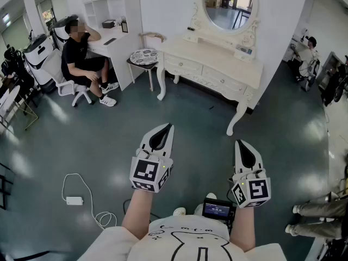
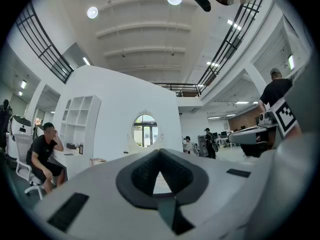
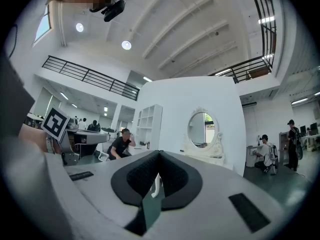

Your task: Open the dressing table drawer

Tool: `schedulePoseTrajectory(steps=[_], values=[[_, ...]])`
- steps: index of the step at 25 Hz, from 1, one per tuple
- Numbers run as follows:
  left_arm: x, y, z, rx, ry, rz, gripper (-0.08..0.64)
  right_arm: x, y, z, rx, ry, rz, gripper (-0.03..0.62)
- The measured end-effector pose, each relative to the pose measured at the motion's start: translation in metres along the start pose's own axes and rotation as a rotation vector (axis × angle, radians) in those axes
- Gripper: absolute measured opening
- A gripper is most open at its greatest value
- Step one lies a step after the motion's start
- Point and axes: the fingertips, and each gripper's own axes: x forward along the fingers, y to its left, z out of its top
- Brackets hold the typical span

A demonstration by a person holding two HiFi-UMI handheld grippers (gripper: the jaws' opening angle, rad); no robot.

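I hold the left gripper (image 1: 167,128) and the right gripper (image 1: 240,143) level over the grey floor (image 1: 98,145), and the fingers of each are clenched together on nothing. The cream carved dressing table (image 1: 217,64) with the oval mirror (image 1: 228,4) stands well ahead against the white wall. Its drawers (image 1: 184,65) are shut, well apart from both grippers.

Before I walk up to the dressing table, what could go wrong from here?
Both the left hand-held gripper and the right hand-held gripper are shut; unopened, either would probably bump the drawer front instead of gripping it. The stool stands close by the dressing table's left end and could crowd that side. A white cable loops on the floor at your left: a trip hazard.
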Motion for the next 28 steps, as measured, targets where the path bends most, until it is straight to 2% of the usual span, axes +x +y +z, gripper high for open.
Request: schedulePoseTrajectory(steps=[6, 13, 20, 28], values=[[-0.005, 0.007, 0.000, -0.025, -0.010, 0.027, 0.011, 0.001, 0.003, 0.000, -0.007, 0.003, 0.012, 0.021], [0.020, 0.010, -0.005, -0.013, 0.000, 0.030, 0.011, 0.019, -0.014, -0.009, 0.012, -0.010, 0.012, 0.021], [0.068, 0.027, -0.016, -0.003, 0.014, 0.049, 0.011, 0.068, -0.044, -0.025, 0.026, -0.002, 0.021, 0.021], [0.149, 0.044, -0.024, 0.004, 0.031, 0.055, 0.011, 0.142, -0.089, -0.035, 0.030, 0.004, 0.076, 0.021]])
